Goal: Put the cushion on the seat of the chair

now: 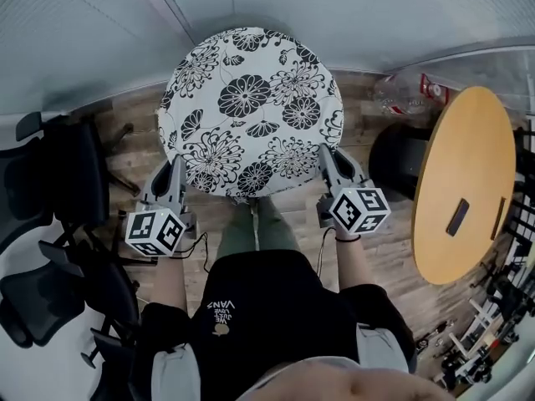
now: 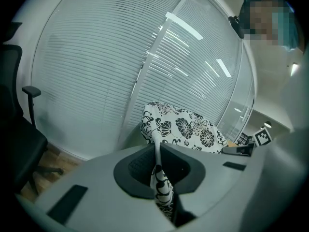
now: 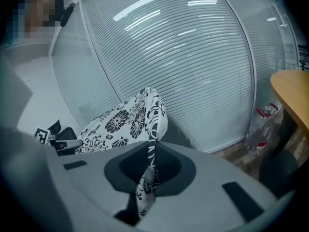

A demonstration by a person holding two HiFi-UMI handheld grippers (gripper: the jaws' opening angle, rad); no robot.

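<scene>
Wood flooring (image 1: 393, 249) runs beneath you, up to a glass wall with slatted blinds (image 2: 120, 71) on the far side. You hold the round cushion (image 1: 251, 111), white with black flowers, out in front of you above the floor, tilted with its printed face towards your head camera. It is on no seat.

Your left tongs (image 1: 175, 174) are closed on the cushion's near left edge; in the left gripper view a fold of the printed fabric is pinched between the dark pads and trails down behind them. Your right tongs (image 1: 328, 164) are closed the same way on the near right edge, a strip of that fabric clamped between the jaws and hanging loose below. Both jaw pairs stand narrow, with only cloth between them.

At your left stands a black office chair (image 1: 71, 182), well apart from the cushion, and a second chair (image 1: 33, 299) is nearer you on that side. At your right is a round wooden table (image 1: 464, 149) with a small dark flat thing (image 1: 458, 217) lying on it. Clear plastic bottles (image 1: 405, 94) lie on the floor by the wall, beyond the table.
</scene>
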